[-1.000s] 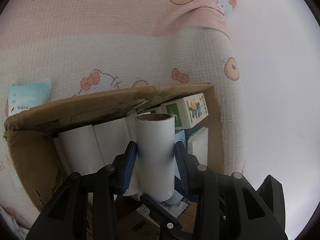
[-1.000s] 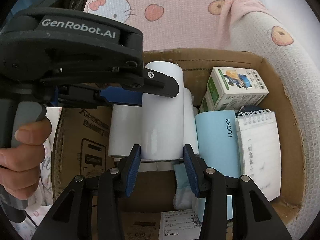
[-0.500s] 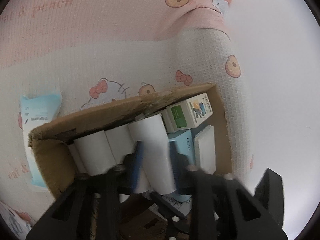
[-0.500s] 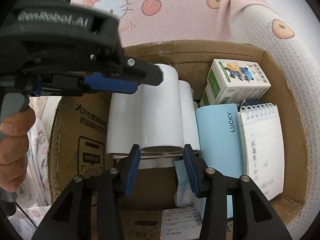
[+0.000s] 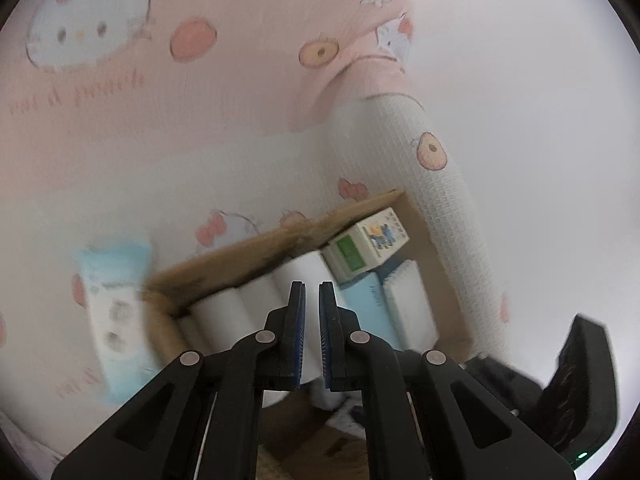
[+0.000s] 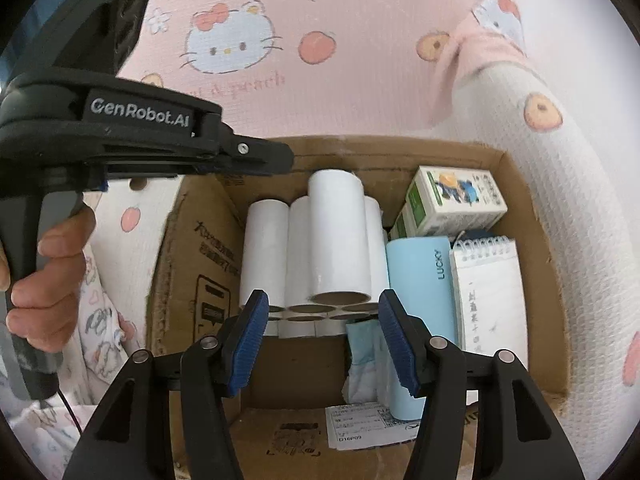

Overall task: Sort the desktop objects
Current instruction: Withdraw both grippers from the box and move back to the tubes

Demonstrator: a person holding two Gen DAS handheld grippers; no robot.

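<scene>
The cardboard box (image 6: 516, 184) lies below both claws, the top white paper roll (image 6: 338, 236) stacked on the others just ahead of the right claw (image 6: 322, 340). That claw's jaws have just been opening and hold nothing; the left claw (image 5: 311, 332) has just closed, empty. Judging by this, the roll is placed, and the next move calls for fetching another item, perhaps the blue packet (image 5: 116, 320) left of the left claw.

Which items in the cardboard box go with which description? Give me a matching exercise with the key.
Things:
1. top white roll
2. blue LUCKY notebook
3. spiral notepad
4. green-and-white carton

Descriptions:
A. handwritten page, against the right wall
B. back right corner, cartoon print
C. lies on the other rolls
D. between the rolls and the notepad

Pairs: 1-C, 2-D, 3-A, 4-B
</scene>
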